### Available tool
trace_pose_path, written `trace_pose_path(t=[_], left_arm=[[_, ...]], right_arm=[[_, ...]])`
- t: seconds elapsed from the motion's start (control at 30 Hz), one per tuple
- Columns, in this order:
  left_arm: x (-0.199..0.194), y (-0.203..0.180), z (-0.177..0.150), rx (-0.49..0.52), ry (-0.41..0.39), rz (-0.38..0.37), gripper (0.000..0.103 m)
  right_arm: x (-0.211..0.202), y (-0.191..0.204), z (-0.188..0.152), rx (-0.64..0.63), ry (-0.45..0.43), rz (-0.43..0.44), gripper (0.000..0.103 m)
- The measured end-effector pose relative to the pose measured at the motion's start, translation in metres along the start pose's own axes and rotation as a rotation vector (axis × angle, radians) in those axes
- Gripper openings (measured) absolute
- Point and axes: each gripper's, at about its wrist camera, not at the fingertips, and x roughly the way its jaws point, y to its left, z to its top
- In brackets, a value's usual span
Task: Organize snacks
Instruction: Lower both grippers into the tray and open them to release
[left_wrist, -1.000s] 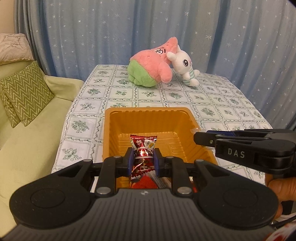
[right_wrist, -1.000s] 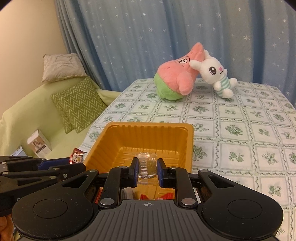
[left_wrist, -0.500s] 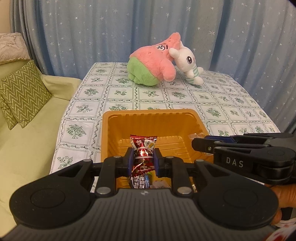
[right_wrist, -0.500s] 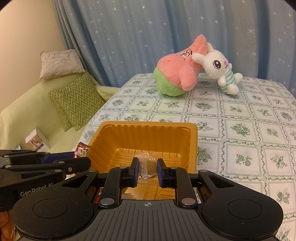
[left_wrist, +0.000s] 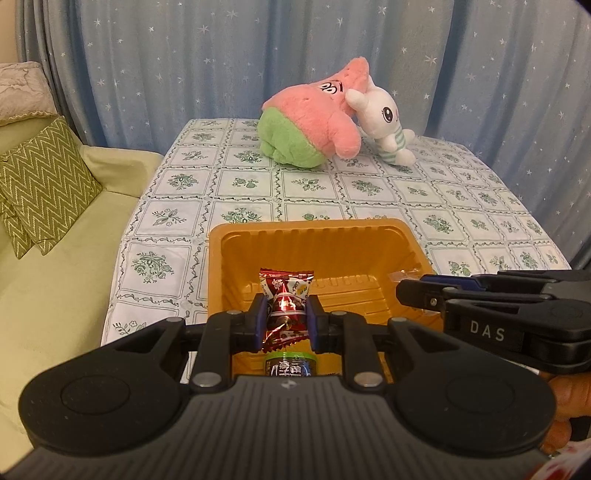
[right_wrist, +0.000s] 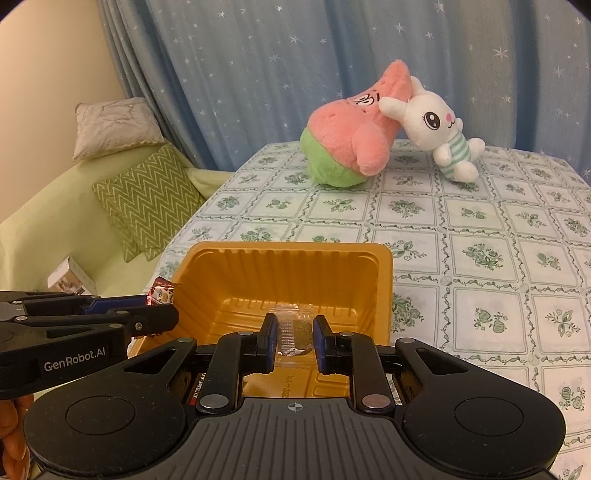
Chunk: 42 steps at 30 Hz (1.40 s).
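Both grippers are moving closer over the orange tray (left_wrist: 413, 242). The left gripper (left_wrist: 284, 319) is squeezing a red candy (left_wrist: 286, 301); the right gripper (right_wrist: 294, 338) is pinching a clear packet (right_wrist: 293, 332). Dropping looks next.

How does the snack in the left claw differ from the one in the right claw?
The red snack packet in the left claw is opaque, glossy foil with printed graphics; the clear snack packet in the right claw is transparent, showing a dark piece inside. The red one looks larger. Both are pinched over the orange tray.
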Motion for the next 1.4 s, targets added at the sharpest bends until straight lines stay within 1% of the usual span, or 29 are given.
trace_pose_path(t=[0.17,0.4,0.43,0.47,0.5,0.53,0.83,1.4], left_arm=[[0.006,0.0,0.001,0.011,0.009,-0.005,0.02],[0.018,0.0,0.0,-0.001,0.027,-0.012,0.02],[0.019,0.0,0.0,-0.003,0.024,-0.013,0.023],[0.021,0.001,0.0,-0.006,0.022,-0.011,0.037],[0.021,0.001,0.0,-0.007,0.021,-0.004,0.045],[0.021,0.002,0.0,-0.006,0.016,0.002,0.051],[0.01,0.003,-0.006,0.033,0.011,0.023,0.051],[0.002,0.005,-0.009,0.027,0.008,0.032,0.051]], right_arm=[[0.004,-0.004,-0.001,0.009,0.008,-0.004,0.021],[0.008,-0.007,-0.001,0.018,0.011,-0.003,0.021],[0.008,-0.006,-0.001,0.019,0.011,-0.003,0.021],[0.009,-0.007,-0.001,0.02,0.012,-0.002,0.021],[0.009,-0.007,-0.001,0.021,0.011,-0.002,0.021],[0.009,-0.007,-0.002,0.022,0.011,-0.002,0.021],[0.006,-0.01,-0.003,0.041,0.012,-0.004,0.021],[0.003,0.001,0.003,0.032,-0.006,0.01,0.021]])
